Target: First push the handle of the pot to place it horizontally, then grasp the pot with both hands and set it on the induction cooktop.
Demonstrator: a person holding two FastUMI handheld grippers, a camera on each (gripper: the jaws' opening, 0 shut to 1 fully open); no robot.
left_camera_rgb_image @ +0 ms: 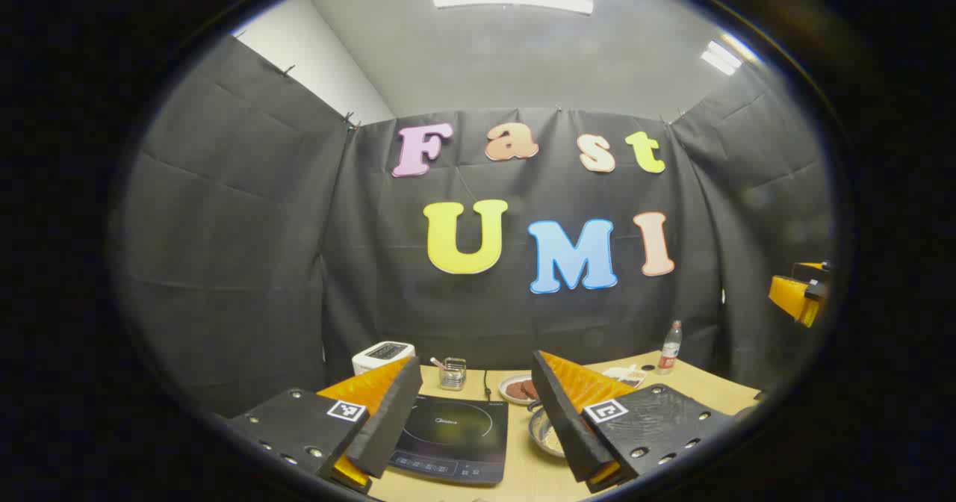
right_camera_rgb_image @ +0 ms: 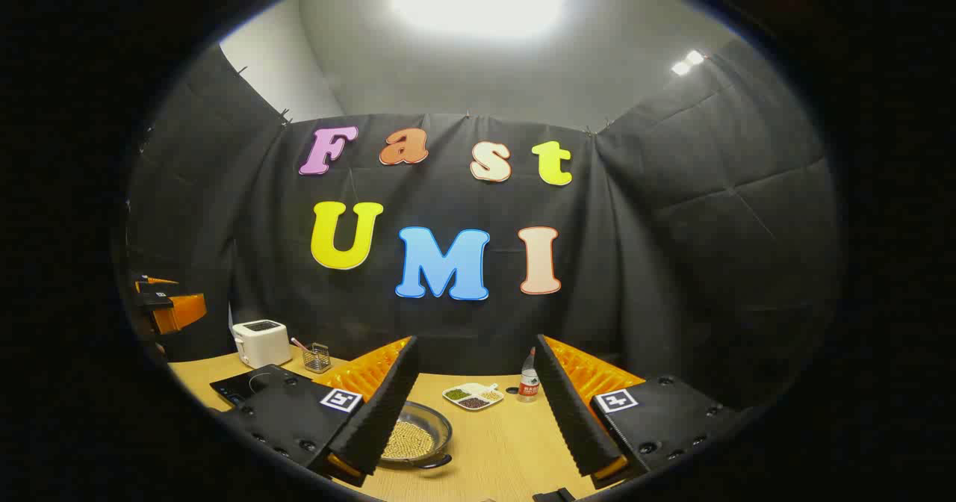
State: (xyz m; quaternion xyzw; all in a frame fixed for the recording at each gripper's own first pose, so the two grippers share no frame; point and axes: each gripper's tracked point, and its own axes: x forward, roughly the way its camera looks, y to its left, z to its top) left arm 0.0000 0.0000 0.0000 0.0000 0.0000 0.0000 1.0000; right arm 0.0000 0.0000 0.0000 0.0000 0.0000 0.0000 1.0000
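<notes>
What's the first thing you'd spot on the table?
The pot full of pale beans, sitting on the wooden table right before the open right gripper. Left of it lies the black cooktop, between the open left gripper's fingers, with a white toaster behind.

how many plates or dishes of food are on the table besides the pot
2: a plate of dark round pieces behind the pot, and a divided dish of beans and grains beside the bottle. Others may be hidden.
</notes>
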